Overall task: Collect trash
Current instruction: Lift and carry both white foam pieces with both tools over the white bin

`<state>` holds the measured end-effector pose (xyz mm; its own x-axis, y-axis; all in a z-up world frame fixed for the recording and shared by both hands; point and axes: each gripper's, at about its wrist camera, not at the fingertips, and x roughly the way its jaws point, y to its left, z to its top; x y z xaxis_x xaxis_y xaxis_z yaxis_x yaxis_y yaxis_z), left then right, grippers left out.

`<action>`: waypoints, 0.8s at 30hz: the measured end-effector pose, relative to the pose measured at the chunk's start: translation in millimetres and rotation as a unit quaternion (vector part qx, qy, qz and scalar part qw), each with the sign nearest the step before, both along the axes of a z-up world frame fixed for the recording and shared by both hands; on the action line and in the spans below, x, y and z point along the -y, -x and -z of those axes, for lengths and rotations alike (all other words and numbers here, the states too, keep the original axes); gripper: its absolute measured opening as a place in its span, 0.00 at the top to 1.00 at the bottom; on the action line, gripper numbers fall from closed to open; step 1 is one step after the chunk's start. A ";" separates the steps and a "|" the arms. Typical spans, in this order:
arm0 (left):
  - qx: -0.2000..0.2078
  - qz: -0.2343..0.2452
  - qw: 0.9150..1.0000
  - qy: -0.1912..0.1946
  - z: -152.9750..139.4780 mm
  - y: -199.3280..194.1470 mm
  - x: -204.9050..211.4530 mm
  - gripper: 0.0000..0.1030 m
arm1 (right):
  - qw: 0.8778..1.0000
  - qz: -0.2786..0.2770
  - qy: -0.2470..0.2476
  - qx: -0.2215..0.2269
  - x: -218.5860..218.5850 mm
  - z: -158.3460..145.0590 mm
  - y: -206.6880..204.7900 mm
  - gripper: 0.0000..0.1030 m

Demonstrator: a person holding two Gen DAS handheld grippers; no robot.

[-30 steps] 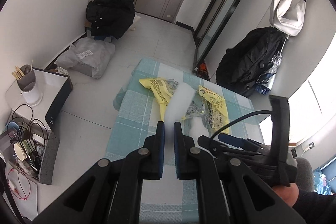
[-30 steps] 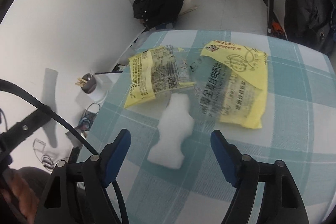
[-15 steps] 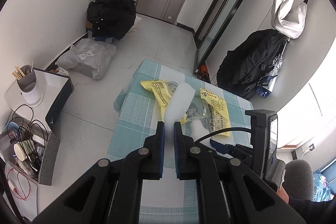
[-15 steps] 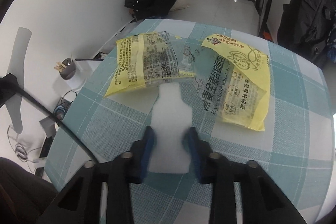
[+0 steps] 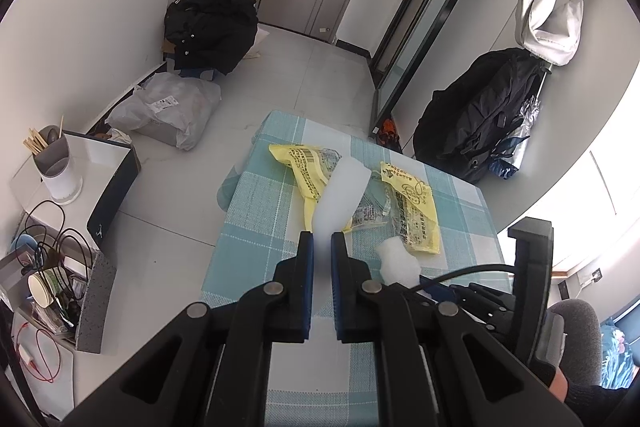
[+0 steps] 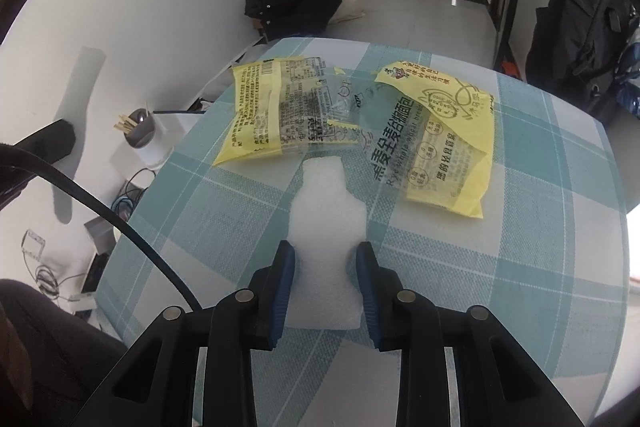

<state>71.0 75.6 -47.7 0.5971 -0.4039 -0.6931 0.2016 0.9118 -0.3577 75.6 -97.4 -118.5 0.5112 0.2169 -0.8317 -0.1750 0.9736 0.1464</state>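
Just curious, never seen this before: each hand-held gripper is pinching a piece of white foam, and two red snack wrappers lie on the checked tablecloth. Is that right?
Nearly. The wrappers are yellow, not red: the right wrist view shows one yellow wrapper beside another yellow wrapper on the checked tablecloth. The rest holds: the right hand-held gripper pinches a white foam piece, and the left hand-held gripper pinches a foam strip.

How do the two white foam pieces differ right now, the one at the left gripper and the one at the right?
The left foam strip is plain, narrow, and pinched in the left gripper above the table. The right foam piece is bottle-shaped, wider, and lies flat on the checked cloth between the right gripper jaws, which have just been closing. Both are white.
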 end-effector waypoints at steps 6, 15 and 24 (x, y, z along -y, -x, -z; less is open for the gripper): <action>-0.007 0.007 1.000 -0.009 4.5 1.0 4.5 0.96 | 1.000 0.001 -0.012 0.003 9.3 -5.0 16.2 0.71; -0.015 0.013 1.000 -0.023 9.8 3.5 9.4 0.96 | 1.000 -0.001 -0.022 0.010 23.0 -12.5 40.5 0.71; -0.026 0.028 0.999 -0.027 15.6 8.6 18.5 0.96 | 0.999 0.011 -0.034 0.022 42.3 -23.1 51.0 0.71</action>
